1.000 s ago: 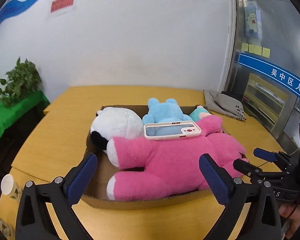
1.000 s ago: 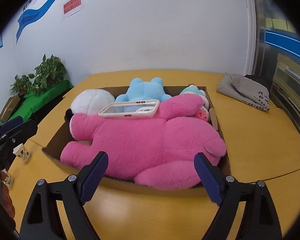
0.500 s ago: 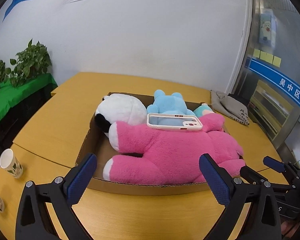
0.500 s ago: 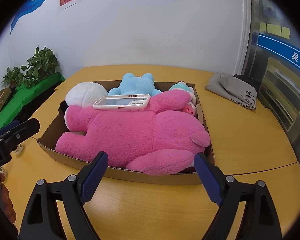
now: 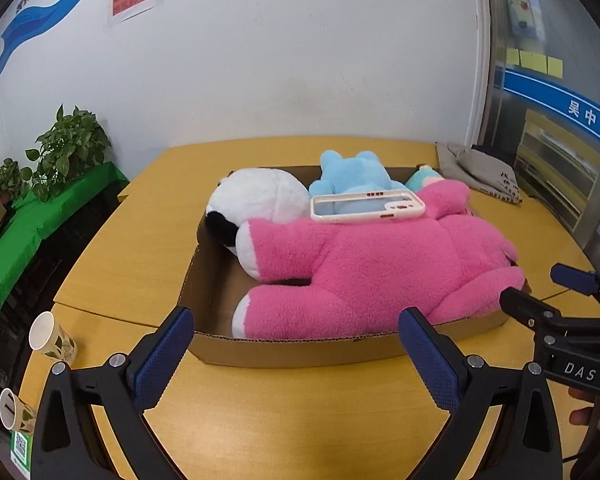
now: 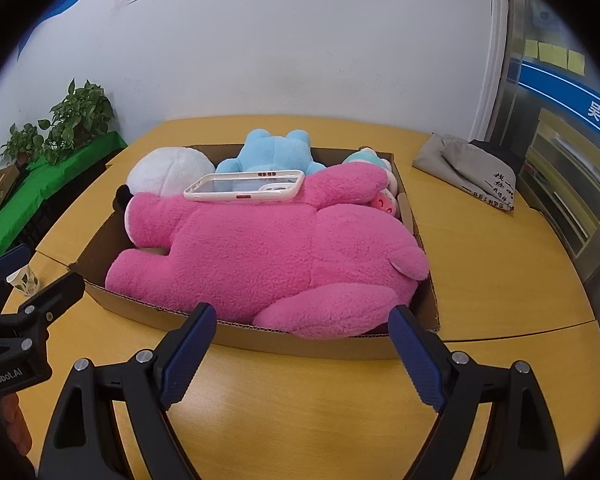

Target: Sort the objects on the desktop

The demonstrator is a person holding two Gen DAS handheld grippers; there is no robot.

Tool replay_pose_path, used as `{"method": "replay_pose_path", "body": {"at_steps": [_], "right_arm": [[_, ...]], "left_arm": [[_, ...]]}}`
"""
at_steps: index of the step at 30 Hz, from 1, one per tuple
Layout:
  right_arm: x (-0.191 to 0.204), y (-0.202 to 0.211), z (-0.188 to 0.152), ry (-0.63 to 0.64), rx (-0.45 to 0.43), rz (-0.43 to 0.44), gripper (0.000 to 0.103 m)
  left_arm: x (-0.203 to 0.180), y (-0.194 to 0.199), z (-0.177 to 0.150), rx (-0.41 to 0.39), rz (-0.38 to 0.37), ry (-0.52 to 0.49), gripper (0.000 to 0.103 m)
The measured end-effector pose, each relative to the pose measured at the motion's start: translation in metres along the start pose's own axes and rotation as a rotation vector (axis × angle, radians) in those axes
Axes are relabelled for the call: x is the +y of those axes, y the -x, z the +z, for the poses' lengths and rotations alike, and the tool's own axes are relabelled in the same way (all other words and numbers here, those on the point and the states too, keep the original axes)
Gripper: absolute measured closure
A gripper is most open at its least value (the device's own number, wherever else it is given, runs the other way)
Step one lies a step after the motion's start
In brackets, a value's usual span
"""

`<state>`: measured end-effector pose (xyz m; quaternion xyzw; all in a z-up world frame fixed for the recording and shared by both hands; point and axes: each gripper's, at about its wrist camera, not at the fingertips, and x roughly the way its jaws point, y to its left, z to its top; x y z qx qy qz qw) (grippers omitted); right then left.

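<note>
Crosswise atop the pink plush (image 6: 268, 256) lies the phone case (image 6: 244, 186), both grippers' jaws spread, empty.

A shallow brown cardboard box (image 5: 300, 350) sits on the yellow table (image 5: 300, 420), packed with soft toys. A big pink plush (image 5: 380, 268) lies on its side along the box's near wall, filling most of it. Behind it, in the box's far left corner, rests a white-and-black plush (image 5: 260, 200); a light blue plush (image 5: 352, 176) sits against the far wall. A pale phone case (image 5: 367, 208) lies flat atop the pink plush.
</note>
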<state>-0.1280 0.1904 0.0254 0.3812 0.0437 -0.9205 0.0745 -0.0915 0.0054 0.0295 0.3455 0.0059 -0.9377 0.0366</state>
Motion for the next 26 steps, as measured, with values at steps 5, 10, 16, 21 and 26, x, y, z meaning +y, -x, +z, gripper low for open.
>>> {"method": "replay_pose_path", "body": {"at_steps": [5,10,16,21,26], "right_arm": [[0.001,0.0,0.0,0.006,0.003,-0.004,0.015],[-0.001,-0.002,-0.001,0.003,0.01,-0.007,0.015],[-0.001,-0.005,-0.003,0.006,0.018,-0.012,0.015],[-0.001,-0.006,-0.003,0.008,0.019,-0.012,0.015],[-0.001,-0.007,-0.004,0.01,0.022,-0.015,0.015]], "left_arm": [[0.0,-0.008,0.0,0.043,-0.027,0.005,0.0],[-0.001,-0.014,0.0,0.074,-0.045,0.011,0.0],[-0.003,-0.018,-0.001,0.094,-0.053,0.002,0.0],[-0.004,-0.021,-0.005,0.122,-0.081,0.014,0.0],[0.003,-0.02,-0.01,0.115,-0.052,0.051,0.0]]}}
